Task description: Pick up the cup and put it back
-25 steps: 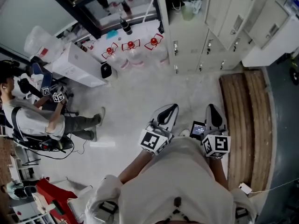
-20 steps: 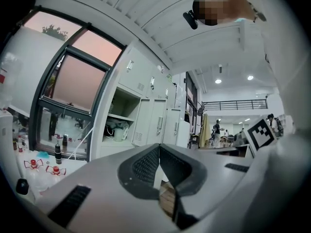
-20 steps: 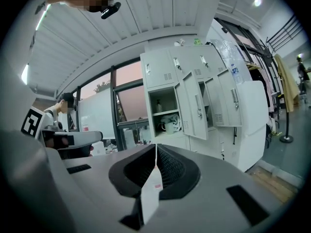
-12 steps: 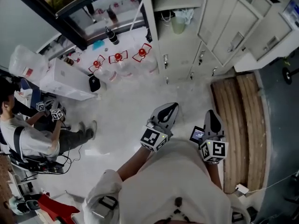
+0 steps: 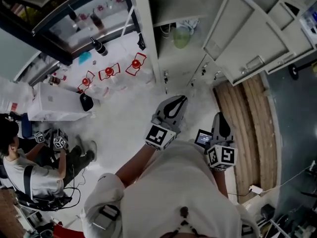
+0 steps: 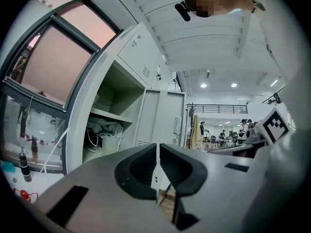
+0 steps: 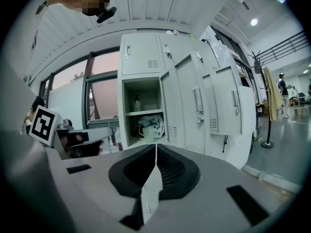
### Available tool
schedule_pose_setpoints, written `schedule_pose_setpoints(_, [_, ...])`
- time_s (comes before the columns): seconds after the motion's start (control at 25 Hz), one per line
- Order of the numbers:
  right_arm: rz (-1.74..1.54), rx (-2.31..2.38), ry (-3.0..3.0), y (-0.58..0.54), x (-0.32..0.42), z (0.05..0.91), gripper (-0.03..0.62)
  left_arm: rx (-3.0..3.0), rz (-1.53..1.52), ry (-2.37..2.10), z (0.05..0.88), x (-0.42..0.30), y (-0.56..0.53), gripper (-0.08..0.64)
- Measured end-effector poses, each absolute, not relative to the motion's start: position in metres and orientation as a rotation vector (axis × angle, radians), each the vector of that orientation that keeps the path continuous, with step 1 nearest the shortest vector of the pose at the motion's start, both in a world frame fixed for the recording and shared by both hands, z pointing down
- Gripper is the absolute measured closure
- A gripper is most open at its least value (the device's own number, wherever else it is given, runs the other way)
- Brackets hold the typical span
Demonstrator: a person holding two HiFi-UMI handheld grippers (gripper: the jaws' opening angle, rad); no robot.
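Note:
A pale green cup stands on the middle shelf of an open grey locker, next to a bundle of white cables and cloth. It also shows small in the left gripper view, cup, and in the right gripper view, cup. My left gripper is held low in front of the locker, its jaws shut and empty. Beside it my right gripper is also shut with nothing between its pads. Both are well short of the shelf.
The locker's door hangs open to the right. A wooden pallet lies on the floor at right. On the left are a white box, red-capped jugs, a bottle and a seated person.
The view has swung toward the locker, so the open compartment with the cup now shows. Both grippers have edged forward together and stayed shut.

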State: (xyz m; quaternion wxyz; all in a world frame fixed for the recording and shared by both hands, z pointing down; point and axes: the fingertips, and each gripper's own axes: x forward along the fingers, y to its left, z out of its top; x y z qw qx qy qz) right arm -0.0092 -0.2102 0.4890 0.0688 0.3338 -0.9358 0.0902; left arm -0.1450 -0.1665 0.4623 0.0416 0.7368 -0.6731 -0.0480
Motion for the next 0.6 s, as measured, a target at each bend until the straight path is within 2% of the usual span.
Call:
schedule_pose_setpoints(0.16, [0.267, 0.991, -2.785, -0.214, -0.033, 0.498, 0.566, 2.225, -0.154, -2.067, 0.467, -0.177, -0.189, 0.537])
schedule_pose_setpoints(0.24, [0.262, 0.989, -2.774, -0.219, -0.04, 0.5, 0.565, 2.199, -0.179, -2.078, 0.467, -0.188, -0.199, 0.397])
schedule_pose_setpoints(0.6, [0.229, 0.916, -2.774, -0.259, -0.07, 0.508, 0.566, 2.099, -0.08, -2.195, 0.487, -0.23, -0.259, 0.262])
